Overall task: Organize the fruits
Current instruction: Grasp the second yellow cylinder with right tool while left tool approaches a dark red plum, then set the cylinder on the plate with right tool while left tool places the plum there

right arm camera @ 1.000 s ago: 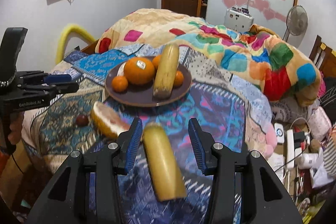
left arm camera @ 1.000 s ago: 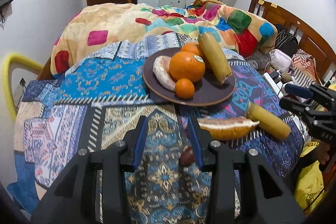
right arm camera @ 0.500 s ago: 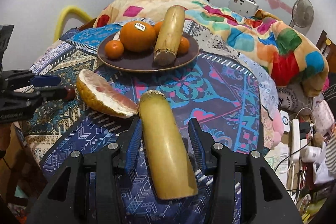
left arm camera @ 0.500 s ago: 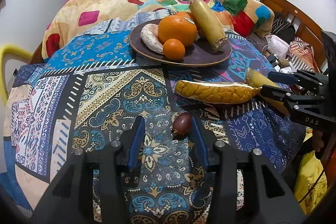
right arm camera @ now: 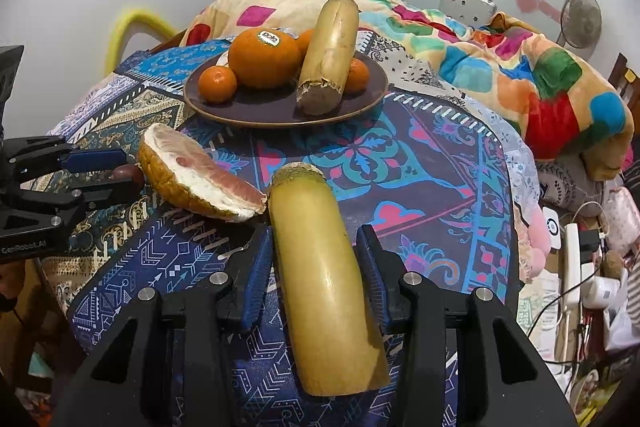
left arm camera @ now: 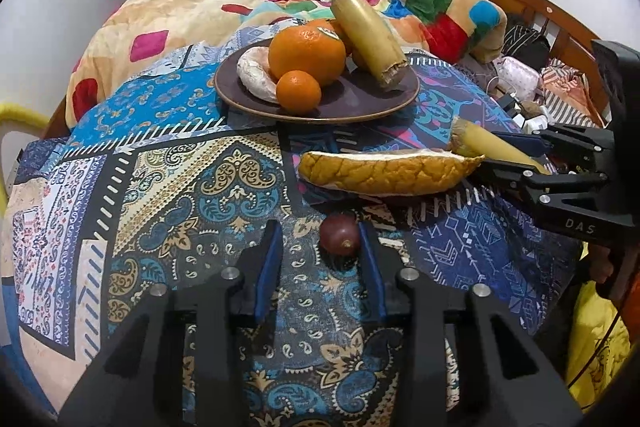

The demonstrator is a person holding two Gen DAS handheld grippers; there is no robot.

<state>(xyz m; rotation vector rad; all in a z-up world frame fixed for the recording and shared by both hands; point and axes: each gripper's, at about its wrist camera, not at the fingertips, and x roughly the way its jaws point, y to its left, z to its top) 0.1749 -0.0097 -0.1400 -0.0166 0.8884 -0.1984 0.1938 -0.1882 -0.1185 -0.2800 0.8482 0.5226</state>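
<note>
A dark plate (left arm camera: 360,107) (right arm camera: 248,115) holds a large orange (left arm camera: 306,51), a small orange (left arm camera: 298,91), a pomelo slice (left arm camera: 254,77) and a yellow cane piece (left arm camera: 370,39). On the cloth lie a pomelo wedge (left arm camera: 384,171) (right arm camera: 200,183), a small dark red fruit (left arm camera: 339,235) and a second yellow cane piece (right arm camera: 320,291) (left arm camera: 492,147). My left gripper (left arm camera: 320,241) is open, the red fruit between its fingers against the right one. My right gripper (right arm camera: 314,251) is open around the second cane piece.
A patterned cloth (left arm camera: 168,195) covers the table. A colourful quilt (left arm camera: 192,11) lies on the bed behind. A wooden headboard (left arm camera: 532,7) and clutter with cables (right arm camera: 576,259) are to the right. A yellow chair back (right arm camera: 136,23) stands at the left.
Both grippers moved forward and lower toward the cloth. The red fruit now sits between the left fingers, and the cane piece lies deeper between the right fingers.
</note>
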